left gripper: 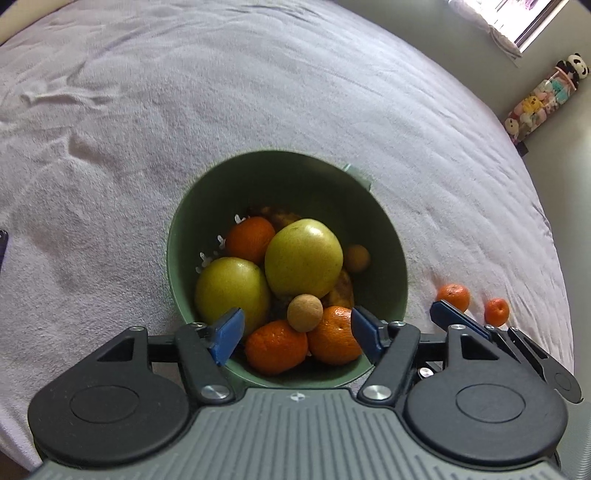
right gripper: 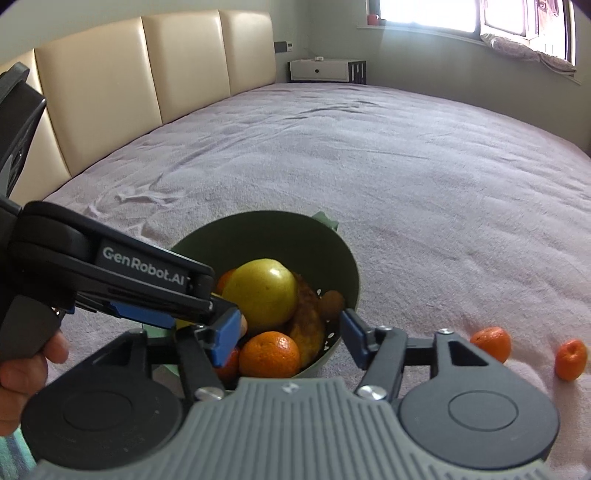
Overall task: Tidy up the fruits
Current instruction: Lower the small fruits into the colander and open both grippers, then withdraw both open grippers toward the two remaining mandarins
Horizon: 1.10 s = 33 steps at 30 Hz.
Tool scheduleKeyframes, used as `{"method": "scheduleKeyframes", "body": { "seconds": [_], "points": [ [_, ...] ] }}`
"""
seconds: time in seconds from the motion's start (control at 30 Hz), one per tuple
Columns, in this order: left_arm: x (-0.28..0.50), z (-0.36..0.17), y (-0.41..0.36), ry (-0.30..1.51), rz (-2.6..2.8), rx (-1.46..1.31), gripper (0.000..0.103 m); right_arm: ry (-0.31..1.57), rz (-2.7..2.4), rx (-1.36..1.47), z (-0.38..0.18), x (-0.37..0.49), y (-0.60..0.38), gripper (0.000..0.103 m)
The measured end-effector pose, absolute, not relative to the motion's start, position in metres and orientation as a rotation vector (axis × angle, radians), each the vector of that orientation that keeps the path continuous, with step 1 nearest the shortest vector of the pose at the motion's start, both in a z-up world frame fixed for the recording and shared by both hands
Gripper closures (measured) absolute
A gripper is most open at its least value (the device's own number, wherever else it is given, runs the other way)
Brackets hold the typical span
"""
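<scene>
- A bed [right gripper: 369, 166] with a pale lilac cover fills the room, a cream padded headboard [right gripper: 122, 74] along its far edge and a bright window [right gripper: 436, 14] beyond.
- A green bowl [left gripper: 295, 177] sits on the cover, holding two yellow-green apples [left gripper: 303, 258], several oranges [left gripper: 277, 347] and a small tan round fruit [left gripper: 304, 312].
- Two loose oranges [right gripper: 493, 343] lie on the cover near the bowl, toward the bed's right edge.
- The left gripper [left gripper: 295, 332] hangs over the bowl's near rim, jaws apart, nothing between them.
- The right gripper [right gripper: 288, 339] is likewise spread and empty.
</scene>
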<state>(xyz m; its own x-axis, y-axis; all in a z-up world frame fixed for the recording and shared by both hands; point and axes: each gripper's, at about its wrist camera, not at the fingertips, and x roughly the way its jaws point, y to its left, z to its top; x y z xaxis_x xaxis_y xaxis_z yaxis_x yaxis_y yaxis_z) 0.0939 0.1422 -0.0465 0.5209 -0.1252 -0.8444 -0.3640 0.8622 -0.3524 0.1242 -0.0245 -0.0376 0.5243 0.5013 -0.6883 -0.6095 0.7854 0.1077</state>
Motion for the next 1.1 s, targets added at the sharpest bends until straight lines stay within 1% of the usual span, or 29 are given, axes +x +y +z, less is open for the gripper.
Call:
{"method": "scheduleKeyframes", "body": {
  "seconds": [0.17, 0.33, 0.47, 0.57, 0.63, 0.83, 1.1],
  "points": [
    [0.09, -0.032, 0.133, 0.985, 0.136, -0.498, 0.021, 0.747, 0.633, -0.152, -0.026, 0.118, -0.036, 0.035],
    [0.09, -0.02, 0.117, 0.946, 0.098, -0.442, 0.02, 0.738, 0.566, -0.145, -0.017, 0.114, -0.054, 0.033],
    [0.089, -0.011, 0.101, 0.92, 0.065, -0.395, 0.017, 0.745, 0.501, -0.129, -0.013, 0.114, -0.073, 0.032],
    [0.09, -0.008, 0.089, 0.91, 0.043, -0.362, 0.016, 0.746, 0.45, -0.12, -0.009, 0.114, -0.087, 0.027],
    [0.09, -0.005, 0.08, 0.903, 0.027, -0.34, 0.016, 0.748, 0.42, -0.116, -0.007, 0.114, -0.095, 0.027],
    [0.092, -0.002, 0.054, 0.886, -0.003, -0.266, 0.015, 0.757, 0.329, -0.086, -0.002, 0.113, -0.122, 0.026],
    [0.09, -0.002, 0.011, 0.841, -0.055, -0.127, 0.013, 0.773, 0.199, -0.013, -0.006, 0.119, -0.163, 0.02]
  ]
}}
